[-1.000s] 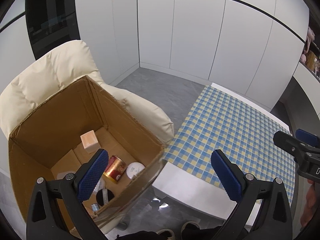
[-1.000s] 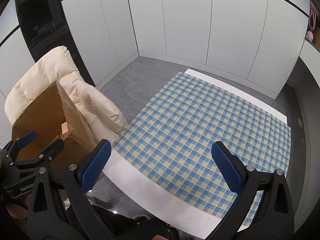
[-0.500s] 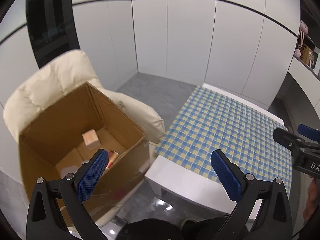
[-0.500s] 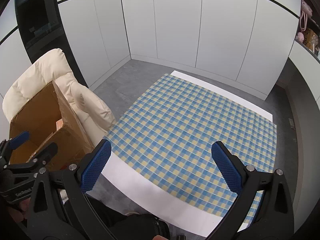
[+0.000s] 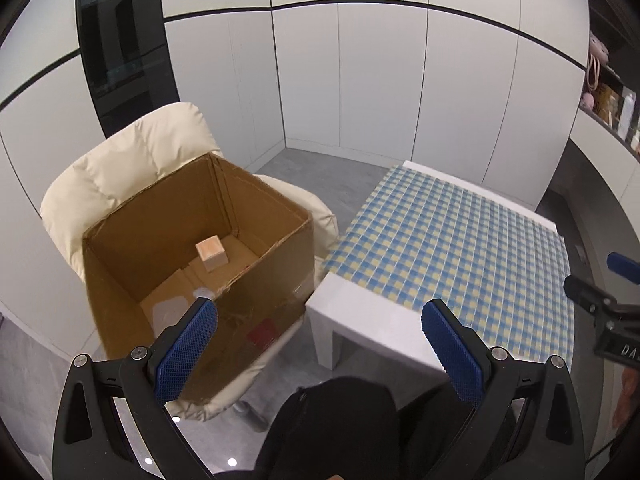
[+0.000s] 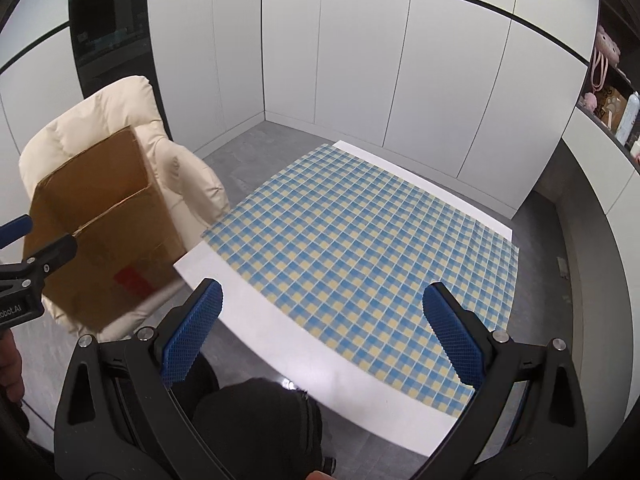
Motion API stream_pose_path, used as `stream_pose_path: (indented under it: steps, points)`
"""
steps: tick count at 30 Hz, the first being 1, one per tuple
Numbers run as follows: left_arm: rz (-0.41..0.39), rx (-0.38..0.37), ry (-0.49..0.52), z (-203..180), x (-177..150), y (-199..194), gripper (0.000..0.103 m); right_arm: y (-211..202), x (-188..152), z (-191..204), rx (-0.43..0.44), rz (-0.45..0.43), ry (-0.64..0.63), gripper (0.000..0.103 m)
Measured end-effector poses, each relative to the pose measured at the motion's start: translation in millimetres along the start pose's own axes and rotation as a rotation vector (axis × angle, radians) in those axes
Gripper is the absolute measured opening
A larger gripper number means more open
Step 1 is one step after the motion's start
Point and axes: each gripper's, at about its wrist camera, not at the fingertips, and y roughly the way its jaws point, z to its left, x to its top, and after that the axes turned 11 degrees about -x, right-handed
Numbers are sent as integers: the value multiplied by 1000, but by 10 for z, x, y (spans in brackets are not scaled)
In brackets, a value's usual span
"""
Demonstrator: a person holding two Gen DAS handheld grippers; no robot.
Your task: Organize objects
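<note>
An open cardboard box [image 5: 276, 280] rests on a cream padded chair [image 5: 132, 160]; it also shows in the right wrist view [image 6: 120, 240]. A small wooden cube [image 5: 211, 254] lies on the box floor; other contents are hidden by the near wall. My left gripper [image 5: 320, 344] is open and empty, held back from the box and above the floor. My right gripper [image 6: 320, 332] is open and empty above the near edge of the white table [image 6: 256, 312], which bears a blue and yellow checked cloth [image 6: 360, 232].
White cabinet doors [image 5: 380, 80] line the far wall. A dark glass panel [image 5: 120, 48] stands behind the chair. A shelf with bottles and small items [image 6: 612, 100] runs along the right. The person's dark clothing [image 5: 340, 420] fills the bottom centre.
Both grippers have pulled back and up away from the box and table. The can and white items seen in the box earlier are now hidden behind its near wall.
</note>
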Motion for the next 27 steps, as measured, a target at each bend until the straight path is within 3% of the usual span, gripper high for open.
stream_pose_path:
  steps: [9,16,21,27]
  points:
    - [0,9,10,5,-134,-123,102,-168,-135,-37,20,25,46,102]
    - [21,19,-65,96,-168,-94,102,-269,-167,97,-6,-7,18,102]
    - [50,8,-73,104,-184,-38,102,-134,-178,52,18,68,59,102]
    - [85,-24,-70,56,-219,31,102,-79,-181,-25,5,78,81,102]
